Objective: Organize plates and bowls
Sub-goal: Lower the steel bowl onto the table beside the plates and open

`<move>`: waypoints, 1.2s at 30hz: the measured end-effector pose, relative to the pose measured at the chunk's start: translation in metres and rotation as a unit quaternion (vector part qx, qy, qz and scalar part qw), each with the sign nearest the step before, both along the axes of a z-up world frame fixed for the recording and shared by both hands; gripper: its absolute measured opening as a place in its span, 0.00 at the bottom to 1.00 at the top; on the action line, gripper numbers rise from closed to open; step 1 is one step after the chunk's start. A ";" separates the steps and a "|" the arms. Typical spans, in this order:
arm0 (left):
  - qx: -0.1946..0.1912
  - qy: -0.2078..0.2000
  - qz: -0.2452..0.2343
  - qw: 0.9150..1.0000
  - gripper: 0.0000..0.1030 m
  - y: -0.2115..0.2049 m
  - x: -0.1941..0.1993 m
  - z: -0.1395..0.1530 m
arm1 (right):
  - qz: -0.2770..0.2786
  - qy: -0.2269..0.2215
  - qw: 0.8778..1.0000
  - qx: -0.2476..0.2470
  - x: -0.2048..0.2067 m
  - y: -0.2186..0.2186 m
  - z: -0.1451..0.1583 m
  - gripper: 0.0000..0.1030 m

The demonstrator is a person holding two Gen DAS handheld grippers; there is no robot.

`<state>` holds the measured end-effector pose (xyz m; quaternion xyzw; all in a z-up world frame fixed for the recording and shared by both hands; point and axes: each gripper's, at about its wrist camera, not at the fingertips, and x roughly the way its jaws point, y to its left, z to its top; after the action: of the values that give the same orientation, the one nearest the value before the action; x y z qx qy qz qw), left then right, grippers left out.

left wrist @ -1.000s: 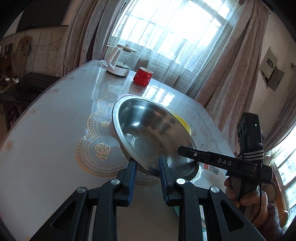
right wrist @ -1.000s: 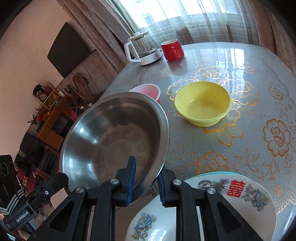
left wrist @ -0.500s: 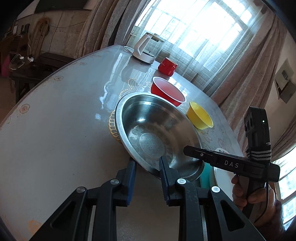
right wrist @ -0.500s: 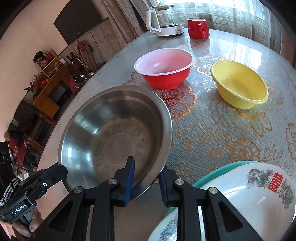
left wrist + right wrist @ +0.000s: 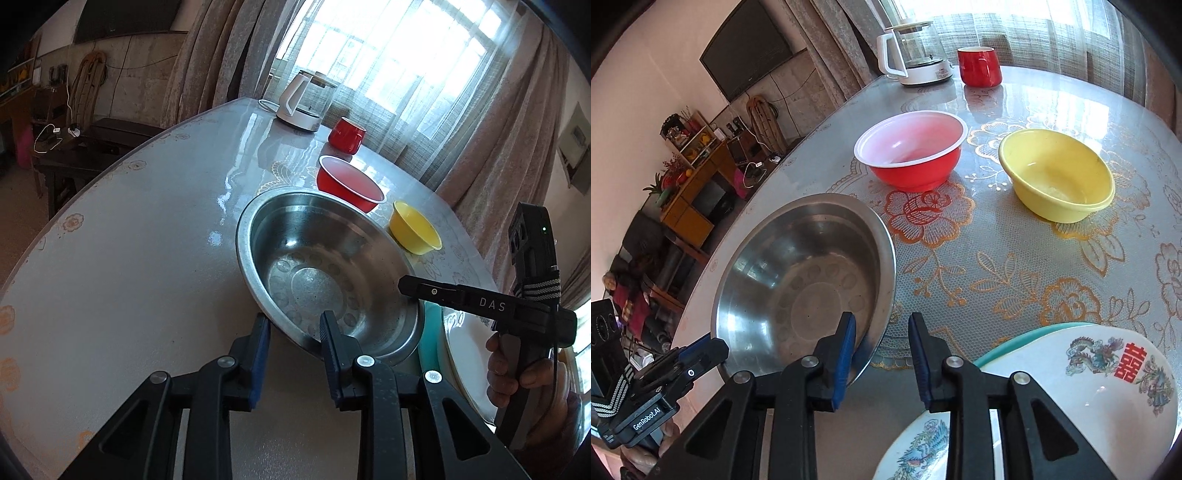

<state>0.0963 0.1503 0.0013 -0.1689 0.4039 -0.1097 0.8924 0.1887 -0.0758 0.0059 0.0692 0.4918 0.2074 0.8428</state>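
Note:
A large steel bowl (image 5: pixel 317 266) (image 5: pixel 801 280) rests on the table. My left gripper (image 5: pixel 293 332) is open, its fingers astride the bowl's near rim. My right gripper (image 5: pixel 881 332) is open too, its fingers astride the bowl's right rim. A red bowl (image 5: pixel 912 151) (image 5: pixel 349 182) and a yellow bowl (image 5: pixel 1058 173) (image 5: pixel 415 229) stand beyond it. A white decorated plate (image 5: pixel 1108 373) lies on a teal plate (image 5: pixel 1008 345) at the near right; both also show in the left wrist view, white (image 5: pixel 465 365) and teal (image 5: pixel 430 339).
A red mug (image 5: pixel 979 66) (image 5: pixel 345 134) and a glass kettle (image 5: pixel 916 51) (image 5: pixel 304 101) stand at the table's far end by the curtained window. A lace-patterned cloth (image 5: pixel 1015 258) covers the table. Cabinets and a TV (image 5: pixel 746 48) are at the left.
The steel bowl has come down from a tilted, lifted hold to the table. Both grippers have opened and let go of its rim.

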 end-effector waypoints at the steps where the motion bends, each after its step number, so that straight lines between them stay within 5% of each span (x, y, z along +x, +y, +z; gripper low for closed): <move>1: 0.002 -0.001 0.000 1.000 0.28 -0.001 0.000 0.001 | -0.002 0.000 1.000 0.003 0.000 -0.002 0.000 0.29; 9: 0.037 -0.009 0.007 0.999 0.29 -0.005 -0.004 0.009 | -0.010 -0.015 1.000 0.015 -0.002 -0.007 0.002 0.30; 17: 0.057 -0.022 0.010 0.998 0.43 0.001 -0.007 0.012 | -0.020 -0.019 0.999 0.027 0.001 -0.013 0.005 0.30; 27: 0.055 -0.065 0.019 0.996 0.39 0.012 -0.006 0.036 | -0.039 -0.011 0.998 0.045 0.004 -0.023 0.009 0.30; 36: 0.041 -0.019 0.008 0.999 0.27 0.003 0.048 0.044 | -0.069 -0.004 0.995 0.071 0.023 -0.042 0.021 0.30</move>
<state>0.1447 0.1534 0.0448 -0.1326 0.3897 -0.0892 0.9070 0.2115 -0.1176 0.0270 0.1622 0.4662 0.1833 0.8502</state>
